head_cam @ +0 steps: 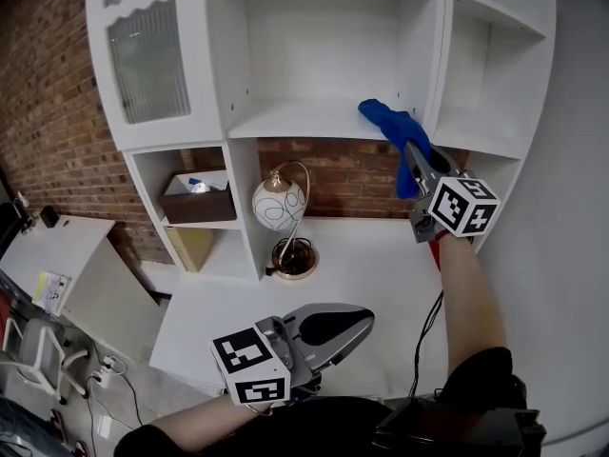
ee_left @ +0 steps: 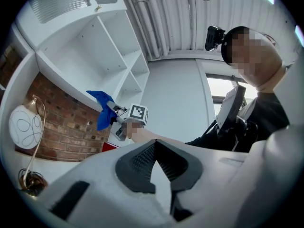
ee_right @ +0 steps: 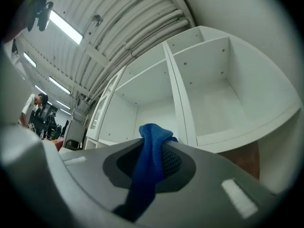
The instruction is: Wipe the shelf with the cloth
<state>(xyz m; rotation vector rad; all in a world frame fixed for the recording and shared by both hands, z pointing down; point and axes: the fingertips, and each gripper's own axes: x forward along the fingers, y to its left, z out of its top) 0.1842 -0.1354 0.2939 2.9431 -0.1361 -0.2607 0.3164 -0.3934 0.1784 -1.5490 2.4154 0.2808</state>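
The right gripper (head_cam: 409, 150) is clamped on the blue cloth (head_cam: 388, 120), which sits bunched at the front right corner of the shelf (head_cam: 295, 122). The left gripper (head_cam: 366, 317) (jaws together, empty) hangs low.

On the white shelf (head_cam: 314, 122), the blue cloth (head_cam: 390, 122) meets the middle board's right front corner, a dark box (head_cam: 198, 204) sits in the lower left compartment, and a globe lamp (head_cam: 280, 204) stands at the rear left of the desk surface (head_cam: 381, 255) below.

no readable text, labels or numbers
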